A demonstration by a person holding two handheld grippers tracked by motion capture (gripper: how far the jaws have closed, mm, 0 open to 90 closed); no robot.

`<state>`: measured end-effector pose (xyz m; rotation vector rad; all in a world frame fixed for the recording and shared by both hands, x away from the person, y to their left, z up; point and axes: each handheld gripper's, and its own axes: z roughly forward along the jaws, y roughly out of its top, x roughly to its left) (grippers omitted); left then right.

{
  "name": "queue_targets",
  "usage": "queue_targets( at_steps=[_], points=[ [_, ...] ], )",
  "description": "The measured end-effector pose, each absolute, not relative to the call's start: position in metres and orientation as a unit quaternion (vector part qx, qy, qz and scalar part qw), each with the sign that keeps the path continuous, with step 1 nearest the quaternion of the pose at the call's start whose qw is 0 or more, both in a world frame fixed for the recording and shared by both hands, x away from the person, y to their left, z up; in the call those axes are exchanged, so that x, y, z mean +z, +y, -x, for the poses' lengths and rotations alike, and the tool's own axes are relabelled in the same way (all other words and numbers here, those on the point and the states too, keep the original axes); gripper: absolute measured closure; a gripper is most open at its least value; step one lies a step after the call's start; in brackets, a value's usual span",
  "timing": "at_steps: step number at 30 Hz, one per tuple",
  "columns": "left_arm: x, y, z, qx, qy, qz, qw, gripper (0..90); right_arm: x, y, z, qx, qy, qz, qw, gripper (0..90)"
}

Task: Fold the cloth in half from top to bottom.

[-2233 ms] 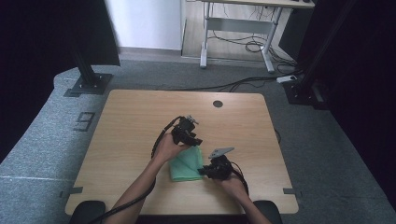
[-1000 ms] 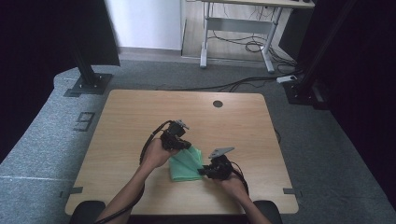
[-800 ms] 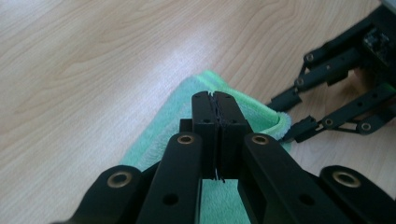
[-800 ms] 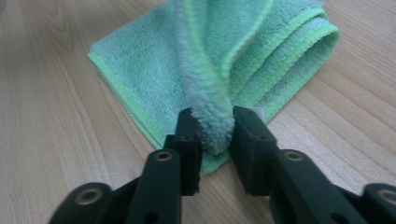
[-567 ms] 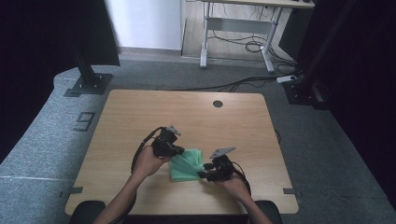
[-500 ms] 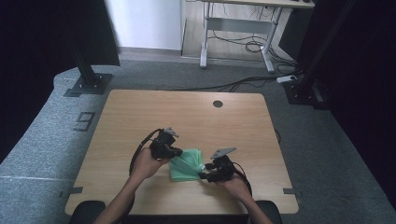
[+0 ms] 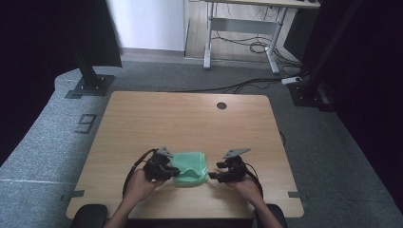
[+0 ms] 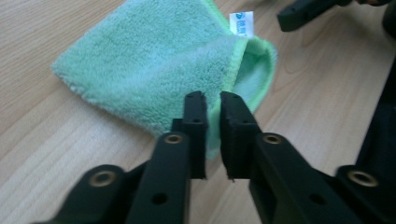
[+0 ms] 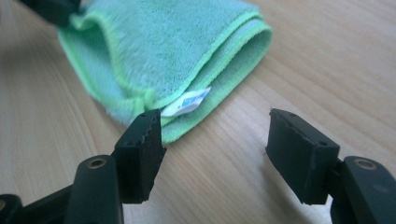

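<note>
**Folded green cloth between two grippers, both letting go**

Near the table's [image 7: 142, 118] 6 o'clock edge, high view, I see the folded green microfibre cloth [image 7: 190, 167] lying flat on the wood. My left gripper [image 7: 167, 172] sits at the cloth's 9 o'clock side, my right gripper [image 7: 213, 175] just off its 3 o'clock side.

Left gripper view: jaws stand narrowly apart and have just been opening. The cloth's [image 8: 154, 70] bright green hem [image 8: 236, 60] runs down into the slim gap between the pads; I cannot tell whether the pads touch it. White care label [image 8: 241, 23] sticks out at 12 o'clock, right gripper tip beyond it at 1 o'clock.

Right gripper view: jaws wide apart, have just been opening, bare wood between them. The left-hand pad [image 9: 142, 140] sits just beside the cloth's [image 9: 177, 42] near corner, label [image 9: 187, 101] right by it. Released, gripping nothing. Stacked hems show along the cloth's 3 o'clock edge.
</note>
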<state>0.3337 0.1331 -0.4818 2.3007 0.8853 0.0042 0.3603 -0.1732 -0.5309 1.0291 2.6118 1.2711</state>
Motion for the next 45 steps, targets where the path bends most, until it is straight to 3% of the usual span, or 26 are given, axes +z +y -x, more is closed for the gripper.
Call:
queue_targets(
  at_steps=[6, 12, 20, 31, 34, 41, 45],
  points=[
    [-0.466, 0.141, -0.334, 0.037, 0.337, -0.875, 0.347, 49.9, -0.524, -0.169, -0.367, 0.419, 0.841, -0.338, 0.05, 30.2],
    [-0.484, 0.147, -0.354, 0.062, 0.376, -0.857, 0.347, 36.6, -0.521, -0.153, -0.377, 0.426, 0.836, -0.338, 0.07, 25.4],
    [-0.513, 0.145, -0.343, 0.064, 0.382, -0.866, 0.315, 33.5, -0.536, -0.134, -0.375, 0.402, 0.852, -0.327, 0.075, 22.5],
    [-0.531, 0.143, -0.337, 0.072, 0.384, -0.866, 0.311, 33.6, -0.545, -0.159, -0.364, 0.378, 0.854, -0.345, 0.091, 23.2],
    [-0.532, 0.143, -0.337, 0.072, 0.385, -0.864, 0.315, 33.6, -0.539, -0.161, -0.362, 0.389, 0.85, -0.344, 0.088, 29.1],
    [-0.532, 0.142, -0.336, 0.07, 0.383, -0.864, 0.319, 34.2, -0.523, -0.141, -0.353, 0.415, 0.856, -0.302, 0.053, 56.1],
    [-0.533, 0.142, -0.336, 0.07, 0.382, -0.864, 0.319, 34.5, -0.522, -0.124, -0.354, 0.413, 0.862, -0.29, 0.049, 61.1]
  ],
)
